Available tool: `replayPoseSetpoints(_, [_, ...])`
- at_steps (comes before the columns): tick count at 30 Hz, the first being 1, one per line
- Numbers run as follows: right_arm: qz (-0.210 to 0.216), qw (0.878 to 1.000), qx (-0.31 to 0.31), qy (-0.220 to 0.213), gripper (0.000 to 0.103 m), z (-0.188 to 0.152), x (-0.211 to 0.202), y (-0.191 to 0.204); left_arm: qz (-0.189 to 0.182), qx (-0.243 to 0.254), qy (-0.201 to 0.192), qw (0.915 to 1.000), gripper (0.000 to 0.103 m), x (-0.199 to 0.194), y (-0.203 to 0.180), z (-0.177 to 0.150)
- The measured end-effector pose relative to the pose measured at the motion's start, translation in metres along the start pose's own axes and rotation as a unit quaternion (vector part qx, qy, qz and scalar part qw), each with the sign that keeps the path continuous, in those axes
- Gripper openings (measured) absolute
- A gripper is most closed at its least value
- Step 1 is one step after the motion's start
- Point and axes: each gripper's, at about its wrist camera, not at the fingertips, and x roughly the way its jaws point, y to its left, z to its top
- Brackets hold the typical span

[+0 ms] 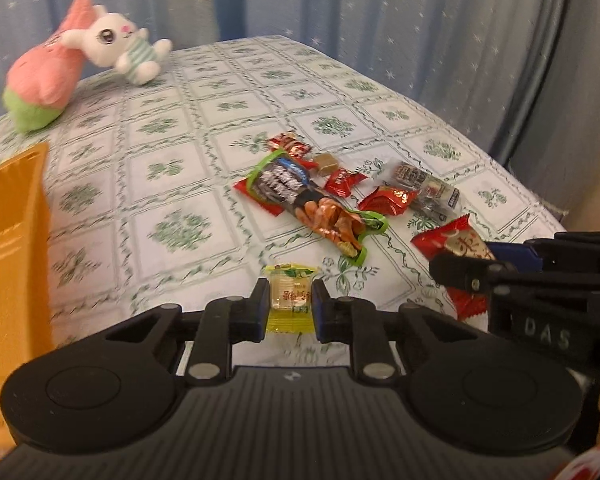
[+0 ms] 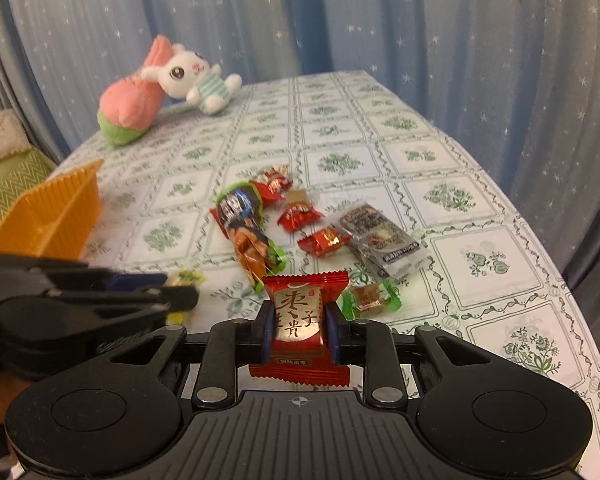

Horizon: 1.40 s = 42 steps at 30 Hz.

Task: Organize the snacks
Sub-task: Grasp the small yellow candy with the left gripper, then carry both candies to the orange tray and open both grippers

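Red foil and yellow-green cellophane — I have one sweet in each gripper at this moment. My left gripper (image 1: 290, 304) is pinching a small yellow-green candy (image 1: 291, 294) by its sides, and my right gripper (image 2: 298, 330) is pressed onto a red date candy (image 2: 299, 326) with gold lettering. Both sweets appear to be held just above the table (image 2: 496, 256), though I cannot say for certain that they are clear of the cloth.

Unsorted snacks lie in a loose heap mid-table: a long green-edged snack bag (image 1: 312, 204), several small red candies (image 1: 387, 200), a brown caramel cube (image 1: 327, 163) and a pair of grey packets (image 1: 428, 190). Just beside my right gripper sits a green-wrapped brown sweet (image 2: 370, 298). An orange tray (image 1: 14, 240) stands at the left edge, well apart from the heap, and a plush rabbit (image 2: 192, 76) leans on a pink plush (image 2: 130, 106) at the far corner.

I judge the step in hand to be the carry — both picks look made, neither sweet delivered. The next move calls for swinging left toward the orange tray, the left gripper first since it is nearer, and letting go only once each sweet is over a compartment; which compartment suits which, I cannot tell from here. The two grippers sit close together, so I would keep them from crossing.
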Motion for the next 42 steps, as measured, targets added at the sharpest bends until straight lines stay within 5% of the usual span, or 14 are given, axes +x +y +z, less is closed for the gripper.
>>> replayPoseSetpoints(8, [0.038,0.999,-0.017,-0.007,0.026,0.004,-0.02,0.037,0.033,-0.045,-0.033,0.9979,0.019,-0.064,0.039,-0.006])
replayPoseSetpoints(19, [0.157,0.984,-0.082,-0.025,0.026,0.045,-0.019,0.171,0.122,-0.093,-0.058,0.9864,0.019,-0.148,0.151,-0.015])
replayPoseSetpoints(28, [0.177,0.979,-0.1,0.016,0.026,0.048,0.034,0.234,0.135,-0.118,-0.029,0.9833,0.019,-0.146,0.222,-0.03])
replayPoseSetpoints(33, [0.174,0.979,-0.102,0.027,0.026,0.047,0.049,0.243,0.123,-0.133,-0.02,0.9834,0.02,-0.129,0.24,-0.036])
replayPoseSetpoints(35, [0.173,0.979,-0.102,0.03,0.026,0.047,0.053,0.244,0.117,-0.14,-0.013,0.9831,0.029,-0.123,0.245,-0.038])
replayPoseSetpoints(42, [0.179,0.978,-0.102,0.041,0.026,0.046,0.06,0.247,0.143,-0.157,-0.027,0.9768,0.032,-0.137,0.254,-0.046])
